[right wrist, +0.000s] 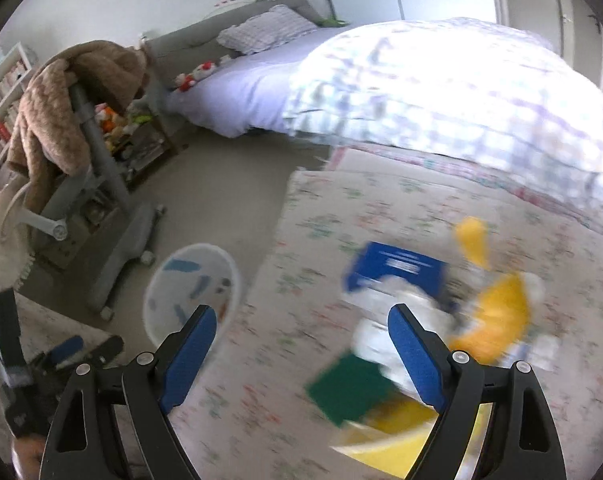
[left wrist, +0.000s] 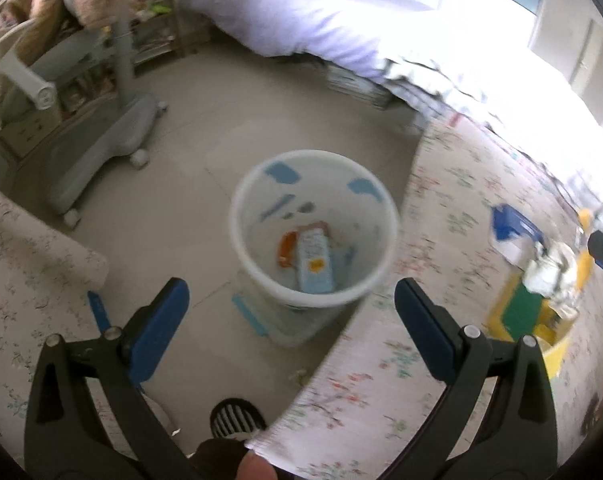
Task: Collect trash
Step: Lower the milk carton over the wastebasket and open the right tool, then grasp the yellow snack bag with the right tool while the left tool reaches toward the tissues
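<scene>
A white waste bin (left wrist: 313,228) stands on the floor just ahead of my left gripper (left wrist: 291,332), which is open and empty above it. Inside lie a light blue carton (left wrist: 315,264) and an orange wrapper (left wrist: 287,250). The bin also shows in the right wrist view (right wrist: 193,288). My right gripper (right wrist: 301,356) is open and empty over a floral-covered surface (right wrist: 285,400). Trash lies there: a blue box (right wrist: 397,268), crumpled white paper (right wrist: 385,332), a green and yellow box (right wrist: 353,396) and yellow wrappers (right wrist: 497,320). The pile also shows in the left wrist view (left wrist: 541,280).
A grey chair base on castors (left wrist: 101,152) stands left of the bin, with a brown blanket (right wrist: 61,104) over the chair. A bed with a light quilt (right wrist: 441,92) lies behind. A second floral surface (left wrist: 25,248) is at left. My left gripper appears at lower left in the right wrist view (right wrist: 61,356).
</scene>
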`<action>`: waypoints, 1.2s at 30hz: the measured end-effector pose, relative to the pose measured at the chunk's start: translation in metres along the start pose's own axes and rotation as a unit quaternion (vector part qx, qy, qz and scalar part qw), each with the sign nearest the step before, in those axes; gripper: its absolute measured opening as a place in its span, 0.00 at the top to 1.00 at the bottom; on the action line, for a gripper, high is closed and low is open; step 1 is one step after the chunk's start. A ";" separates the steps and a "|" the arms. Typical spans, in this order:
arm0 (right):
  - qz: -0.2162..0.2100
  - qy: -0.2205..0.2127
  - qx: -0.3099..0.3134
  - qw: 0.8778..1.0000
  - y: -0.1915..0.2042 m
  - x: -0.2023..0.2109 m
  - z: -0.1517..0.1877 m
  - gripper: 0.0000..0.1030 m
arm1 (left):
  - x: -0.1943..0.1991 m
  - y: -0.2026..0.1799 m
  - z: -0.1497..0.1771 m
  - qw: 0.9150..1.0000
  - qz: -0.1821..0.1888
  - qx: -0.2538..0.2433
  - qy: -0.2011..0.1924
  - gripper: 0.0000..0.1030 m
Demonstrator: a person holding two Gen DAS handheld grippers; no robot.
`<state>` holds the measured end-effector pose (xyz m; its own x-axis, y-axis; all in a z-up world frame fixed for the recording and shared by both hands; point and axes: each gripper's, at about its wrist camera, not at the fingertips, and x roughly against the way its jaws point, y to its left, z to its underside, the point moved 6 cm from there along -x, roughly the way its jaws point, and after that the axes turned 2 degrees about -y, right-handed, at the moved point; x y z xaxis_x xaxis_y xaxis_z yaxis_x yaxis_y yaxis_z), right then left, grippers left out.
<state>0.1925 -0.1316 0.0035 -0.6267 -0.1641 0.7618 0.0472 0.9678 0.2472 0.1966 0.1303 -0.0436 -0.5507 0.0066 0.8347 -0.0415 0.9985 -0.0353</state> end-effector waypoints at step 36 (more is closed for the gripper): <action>-0.006 0.070 -0.114 0.991 -0.174 -0.045 0.022 0.65 | -0.010 -0.152 0.007 0.991 0.122 -0.031 0.051 0.01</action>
<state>0.1949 -0.2885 -0.0871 -0.5154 -0.2155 0.8294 0.2245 0.9001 0.3733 0.2028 -0.0221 -0.0504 -0.4515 0.2499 0.8566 0.1357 0.9680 -0.2109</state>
